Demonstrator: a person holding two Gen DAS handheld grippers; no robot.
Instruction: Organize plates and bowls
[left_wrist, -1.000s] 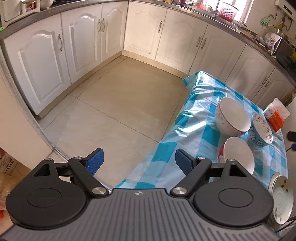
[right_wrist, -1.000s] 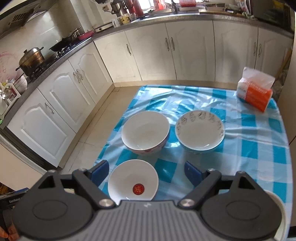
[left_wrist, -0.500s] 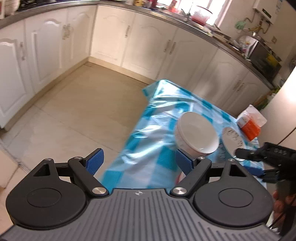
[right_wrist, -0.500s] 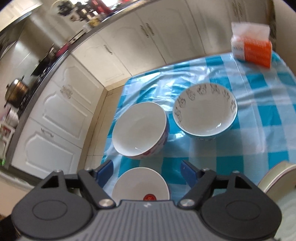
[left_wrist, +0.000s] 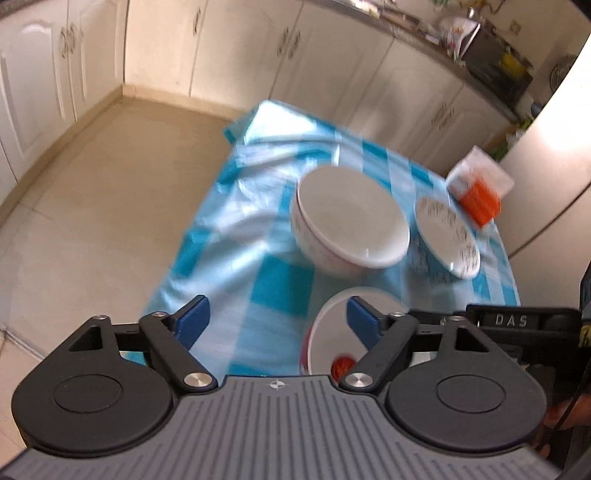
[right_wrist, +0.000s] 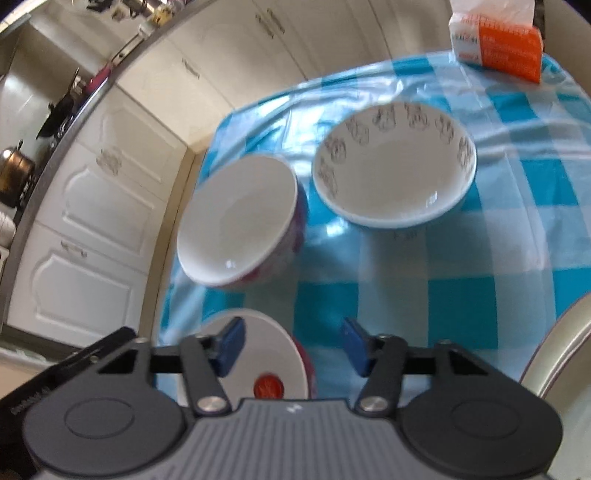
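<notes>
**Closing on the rim of the nearest small bowl**

The small bowl with the red mark (right_wrist: 258, 365) sits at the near edge of the table (right_wrist: 424, 266), close to its near left corner, upright and empty; its right rim lies between the pads of the right gripper (right_wrist: 290, 345), whose jaws are narrowing at this moment but, as far as the wrist view shows, do not yet press on the wall; so the step in hand looks like a rim pinch. To do it well, one pad should go inside the bowl and one outside, set square to the wall rather than skewed; a glazed rim will likely slip under a shallow bite, so go deep enough before closing fully.

Beyond it, toward the left edge, stands the larger white bowl (right_wrist: 240, 225) with a pink outside; just beside that, further in, the patterned bowl (right_wrist: 395, 173); both are apart from the small one, so a straight lift should clear them. A plate (right_wrist: 554, 354) shows at the near right; the tissue pack (right_wrist: 498, 44) sits at the far right corner.

The left gripper (left_wrist: 277, 323) hangs wide, closing slightly, nothing between its pads; keep it clear of the right gripper's lift, or ready to steady the receiving bowl.
</notes>
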